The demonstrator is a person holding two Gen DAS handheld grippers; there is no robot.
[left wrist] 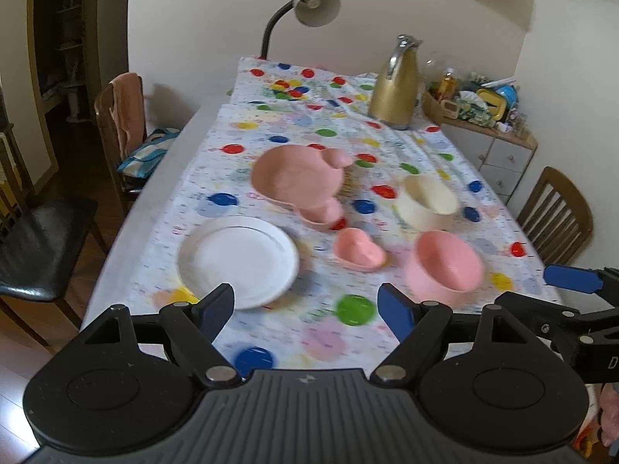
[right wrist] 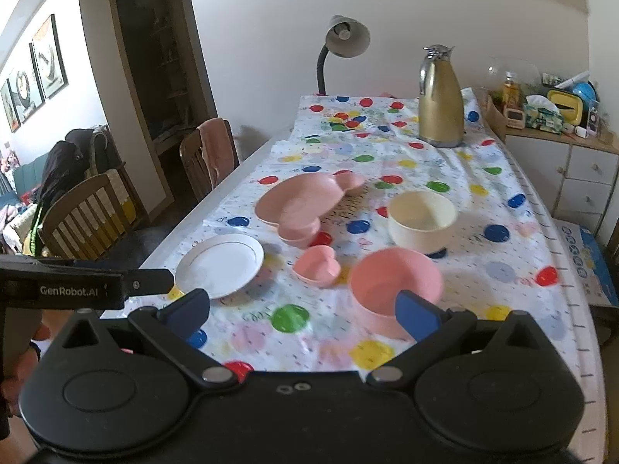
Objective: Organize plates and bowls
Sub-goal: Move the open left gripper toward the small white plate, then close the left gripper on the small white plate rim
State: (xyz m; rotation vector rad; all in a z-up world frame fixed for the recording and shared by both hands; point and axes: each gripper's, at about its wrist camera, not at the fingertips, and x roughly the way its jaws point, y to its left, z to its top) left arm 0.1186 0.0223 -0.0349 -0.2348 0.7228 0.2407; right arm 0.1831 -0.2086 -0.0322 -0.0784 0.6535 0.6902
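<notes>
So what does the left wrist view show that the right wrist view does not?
Only the left wrist view: a black padded chair and a striped bag on a wooden chair.
Only the right wrist view: framed pictures on the wall and a blue box on the floor.
Both: white plate, pink bowl, cream bowl, heart dish, gold jug, lamp.

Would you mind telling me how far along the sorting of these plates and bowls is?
Nothing looks stacked yet. The white plate, the pink mouse-shaped plate, the pink heart dish, the pink bowl and the cream bowl lie separately on the spotted tablecloth. Nothing is in hand: the left gripper and right gripper are both open and empty. All grouping remains.
</notes>
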